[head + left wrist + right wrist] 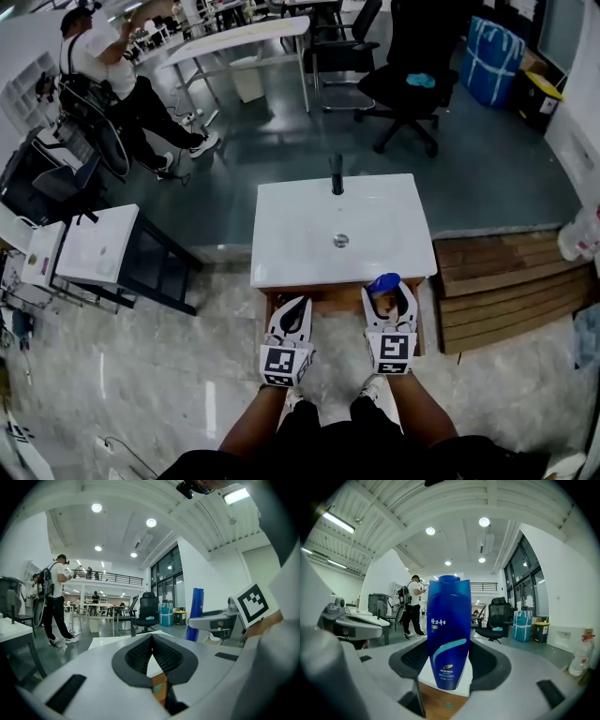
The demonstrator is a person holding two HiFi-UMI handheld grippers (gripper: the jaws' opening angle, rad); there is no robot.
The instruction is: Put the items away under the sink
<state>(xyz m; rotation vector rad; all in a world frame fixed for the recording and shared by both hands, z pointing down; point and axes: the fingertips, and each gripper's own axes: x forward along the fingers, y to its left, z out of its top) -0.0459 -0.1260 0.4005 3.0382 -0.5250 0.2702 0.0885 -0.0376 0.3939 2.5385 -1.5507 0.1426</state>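
**Bottle in hand, on the way to the space under the sink**

The right hand-held gripper point(389, 291) is clamped on a blue bottle point(448, 630), which stands upright between its jaws, cap up. In the head view it sits at lower centre of the frame, just at the front edge of the white sink point(319, 234). The left hand-held gripper point(152, 641) is beside it to the left, its jaws together with nothing between them.

The step in hand looks like the carry: the bottle is grasped and brought up to the sink, but it is not yet stowed. A brown wooden cabinet point(328, 294) shows below the sink's front edge, between the two grippers. Whether it already stands open cannot be told from here.

The next move probably calls for lowering the bottle below the sink's edge and pushing it forward into the cabinet, keeping it upright so that it can be set down on its base. If a door is in the way, the empty left gripper is free to deal with it first.
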